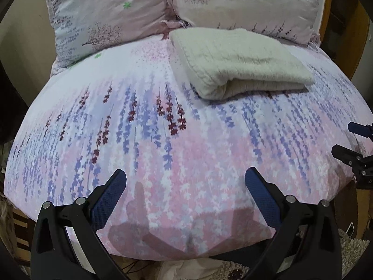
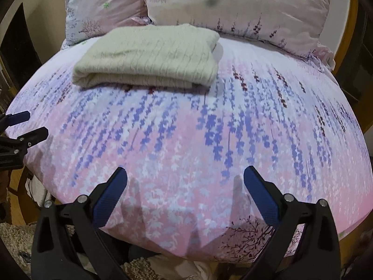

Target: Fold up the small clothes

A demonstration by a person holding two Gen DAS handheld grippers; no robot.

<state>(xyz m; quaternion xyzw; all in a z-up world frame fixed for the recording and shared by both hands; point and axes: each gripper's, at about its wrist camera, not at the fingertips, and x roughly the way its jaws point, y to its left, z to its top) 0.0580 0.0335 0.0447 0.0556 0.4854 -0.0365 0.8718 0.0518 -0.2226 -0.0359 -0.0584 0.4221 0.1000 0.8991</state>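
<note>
Left gripper is hovering over the near edge of the bed, jaws spread wide, nothing between them. Right gripper is hovering beside it over the same edge, jaws likewise spread and gripping nothing. Both are casting shadows on the floral sheet. Further back, a folded cream knit garment is lying near the head edge, just before two pillows that are leaning along that edge.
</note>
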